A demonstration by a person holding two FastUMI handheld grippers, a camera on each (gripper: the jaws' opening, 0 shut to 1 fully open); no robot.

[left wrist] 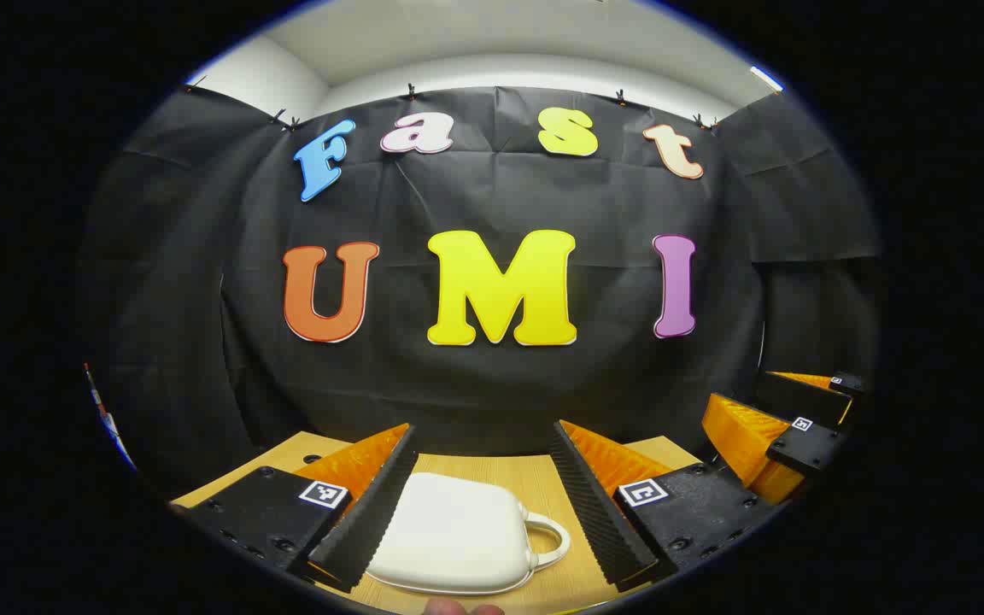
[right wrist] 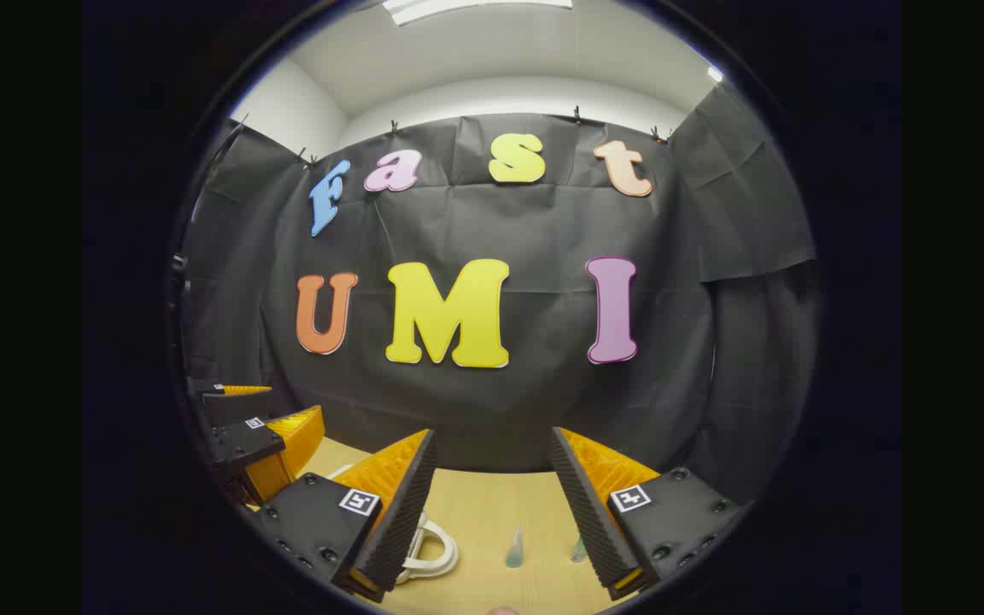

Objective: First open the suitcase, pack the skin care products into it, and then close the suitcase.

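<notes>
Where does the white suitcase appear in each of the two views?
Left gripper view: the suitcase lies closed at bottom centre, between the left tongs, handle to the right.
Right gripper view: its handle peeks out at lower left, beside one finger.
Shared landmark: the wooden table.

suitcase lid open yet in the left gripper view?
No: the white suitcase lies closed on the wooden table, handle to the right, between the open fingers of the left gripper.

Both grippers, left [left wrist: 483, 504] and right [right wrist: 492, 512], fingers spread.
</notes>
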